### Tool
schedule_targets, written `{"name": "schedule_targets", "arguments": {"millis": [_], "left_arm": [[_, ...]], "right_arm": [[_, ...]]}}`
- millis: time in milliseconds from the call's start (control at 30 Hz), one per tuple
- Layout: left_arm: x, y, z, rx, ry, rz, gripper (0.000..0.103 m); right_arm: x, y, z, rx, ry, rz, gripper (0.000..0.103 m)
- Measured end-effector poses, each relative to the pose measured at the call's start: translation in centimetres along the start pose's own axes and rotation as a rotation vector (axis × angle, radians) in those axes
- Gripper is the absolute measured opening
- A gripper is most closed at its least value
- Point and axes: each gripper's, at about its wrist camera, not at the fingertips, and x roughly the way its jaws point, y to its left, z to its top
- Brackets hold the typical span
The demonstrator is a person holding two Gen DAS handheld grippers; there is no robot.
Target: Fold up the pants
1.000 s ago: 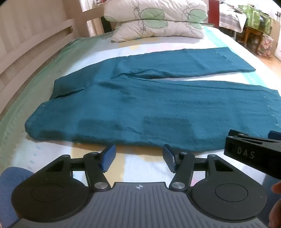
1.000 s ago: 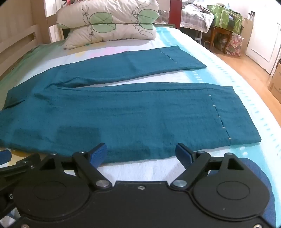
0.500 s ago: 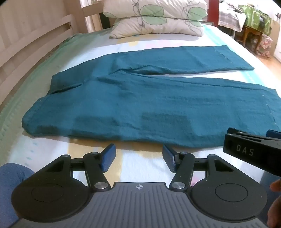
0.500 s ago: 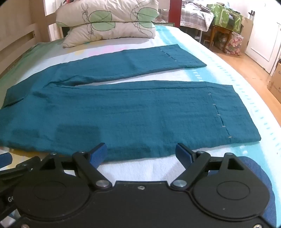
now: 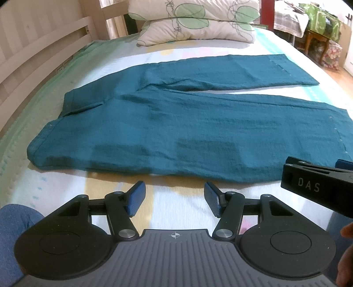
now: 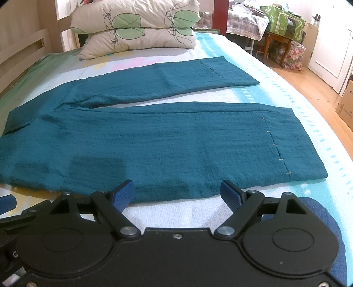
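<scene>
Lowest in the left wrist view: left gripper [image 5: 174, 197], blue fingers [image 5: 135, 198] spread apart with nothing between, hanging over bare sheet just short of the cloth. Same in the right wrist view: right gripper [image 6: 176, 194], fingers [image 6: 122, 194] wide apart and empty, tips at the near hem line.

Beyond them, across the middle of both frames: teal pants [image 5: 176, 132] laid flat on the bed [image 5: 66, 187], waistband toward the left edge, two legs splayed toward the right, the far leg angled off toward upper right. No fold made yet.

Judged as the very start: poised for a first grasp. Next move probably calls for pinching the near edge at two spots, then carrying that leg over onto the far one.

Farthest, top of frame: two stacked pillows [image 5: 194, 19].
</scene>
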Motion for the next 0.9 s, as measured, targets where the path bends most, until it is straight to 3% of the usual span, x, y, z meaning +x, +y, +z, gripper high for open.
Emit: {"name": "schedule_targets", "arguments": {"millis": [900], "left_arm": [[0.09, 0.01, -0.27, 0.002, 0.008, -0.001, 0.058]], "right_arm": [[-0.04, -0.05, -0.02, -0.001, -0.002, 0.000, 0.086]]}}
